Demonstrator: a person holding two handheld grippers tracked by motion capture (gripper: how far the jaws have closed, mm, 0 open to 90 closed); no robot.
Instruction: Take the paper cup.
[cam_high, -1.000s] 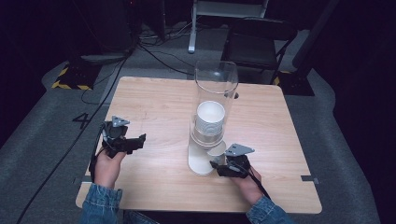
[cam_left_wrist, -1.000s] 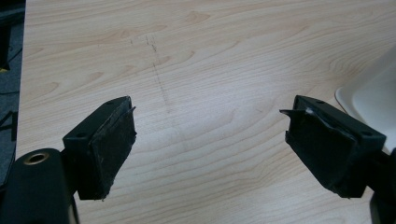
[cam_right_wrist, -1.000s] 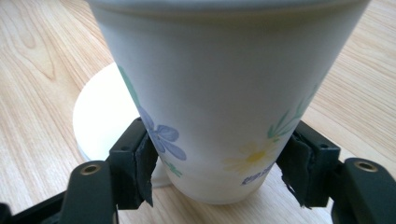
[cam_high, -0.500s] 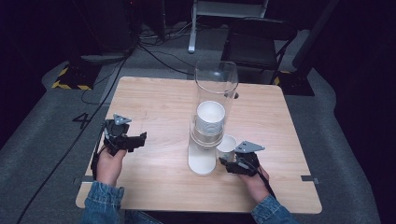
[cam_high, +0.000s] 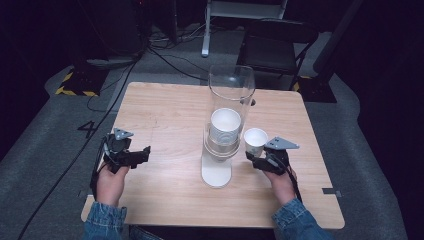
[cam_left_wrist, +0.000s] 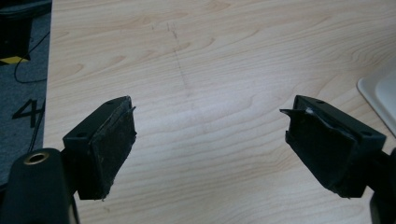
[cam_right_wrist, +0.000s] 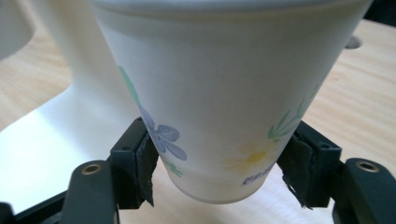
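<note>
A clear tube cup dispenser (cam_high: 227, 117) stands upright on a white base (cam_high: 216, 175) at the table's middle, with a stack of white cups (cam_high: 224, 126) inside. My right gripper (cam_high: 255, 159) is just right of the dispenser, shut on a white paper cup (cam_high: 255, 141) printed with flowers. In the right gripper view the paper cup (cam_right_wrist: 224, 93) hangs upright between the pads (cam_right_wrist: 145, 168), its bottom a little above the wood. My left gripper (cam_high: 142, 154) rests near the table's left edge, open, with bare wood between its fingers (cam_left_wrist: 109, 144).
The wooden table (cam_high: 165, 115) has free room on its left half and at the back. A small hole (cam_high: 251, 102) is in the tabletop behind the dispenser. A dark chair (cam_high: 275, 45) and floor cables lie beyond the far edge.
My right gripper has pulled a paper cup out from under the dispenser and carried it to the right and up. The left gripper has hardly moved.
</note>
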